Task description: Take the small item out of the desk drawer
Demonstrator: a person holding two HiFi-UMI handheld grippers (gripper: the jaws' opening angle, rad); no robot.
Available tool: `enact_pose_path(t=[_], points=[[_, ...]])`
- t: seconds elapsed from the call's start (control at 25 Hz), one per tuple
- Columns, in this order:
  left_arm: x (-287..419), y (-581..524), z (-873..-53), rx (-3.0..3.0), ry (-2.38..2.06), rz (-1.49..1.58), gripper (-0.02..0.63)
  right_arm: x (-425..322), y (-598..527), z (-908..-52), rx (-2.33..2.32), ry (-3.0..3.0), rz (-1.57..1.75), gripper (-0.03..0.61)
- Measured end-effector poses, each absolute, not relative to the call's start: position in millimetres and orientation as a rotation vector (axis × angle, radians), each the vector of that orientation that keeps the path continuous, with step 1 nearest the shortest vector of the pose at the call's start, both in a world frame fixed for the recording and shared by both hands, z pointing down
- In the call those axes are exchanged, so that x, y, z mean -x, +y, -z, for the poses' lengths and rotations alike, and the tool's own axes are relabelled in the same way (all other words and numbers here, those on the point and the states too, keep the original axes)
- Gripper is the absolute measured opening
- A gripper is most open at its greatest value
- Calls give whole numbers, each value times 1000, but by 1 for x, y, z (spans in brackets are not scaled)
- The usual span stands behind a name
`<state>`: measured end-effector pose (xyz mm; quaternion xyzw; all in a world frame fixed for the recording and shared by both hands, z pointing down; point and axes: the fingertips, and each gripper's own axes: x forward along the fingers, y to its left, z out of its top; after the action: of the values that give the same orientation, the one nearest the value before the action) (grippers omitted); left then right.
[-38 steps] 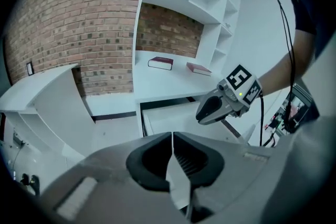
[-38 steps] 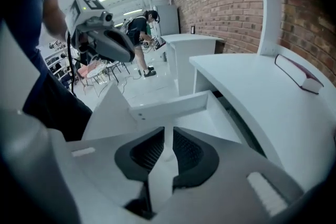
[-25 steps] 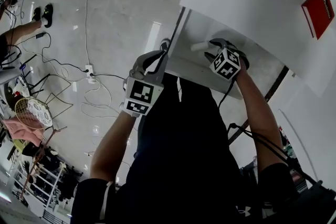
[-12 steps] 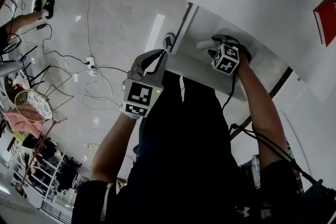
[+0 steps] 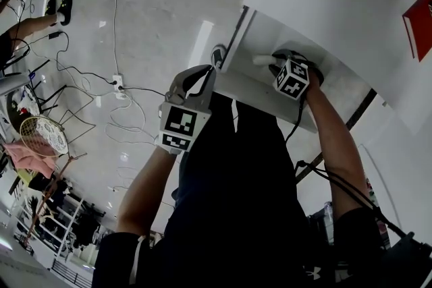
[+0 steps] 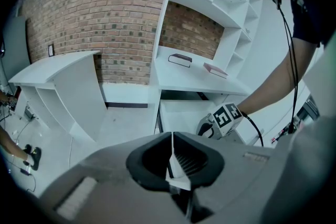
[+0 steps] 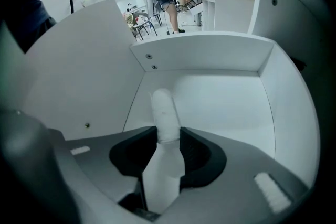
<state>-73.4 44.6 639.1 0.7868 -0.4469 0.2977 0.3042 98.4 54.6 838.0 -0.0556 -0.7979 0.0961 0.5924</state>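
The white desk point(image 5: 317, 3) fills the upper right of the head view. Its drawer point(image 5: 260, 92) stands pulled out beneath the desktop, open toward the person. Inside, the drawer point(image 7: 226, 97) is bare white board on floor and walls, with only the one item in it.

The left gripper point(image 5: 213, 59) is at the drawer's front left corner, and whether it touches the front panel is hard to tell from the head view. In its own view the left gripper point(image 6: 172, 160) has its jaws pressed together with nothing between them.

The right gripper point(image 5: 273, 64) reaches down into the drawer. Its jaws point(image 7: 167, 152) are closing on the small white item point(image 7: 164, 113) — a rounded, stick-like piece on the drawer floor, pointing away from the camera. The dark pads already sit against its two sides near the close end.

The step in hand looks like securing the grasp before lifting. The hold is near one end, so the far end could droop or swing. It would be best to finish the squeeze first and then lift straight up — clear of the drawer's front and side walls — before drawing the item back toward the body. Its smooth, round shape may roll in the pads, so a firm, level grip seems wise.
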Motion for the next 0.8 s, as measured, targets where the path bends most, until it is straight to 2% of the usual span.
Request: enact_pose_path(t=[0.8], points=[[59, 30, -618, -2166, -1181, -780, 12, -93, 29, -783, -169, -2012, -332, 130]])
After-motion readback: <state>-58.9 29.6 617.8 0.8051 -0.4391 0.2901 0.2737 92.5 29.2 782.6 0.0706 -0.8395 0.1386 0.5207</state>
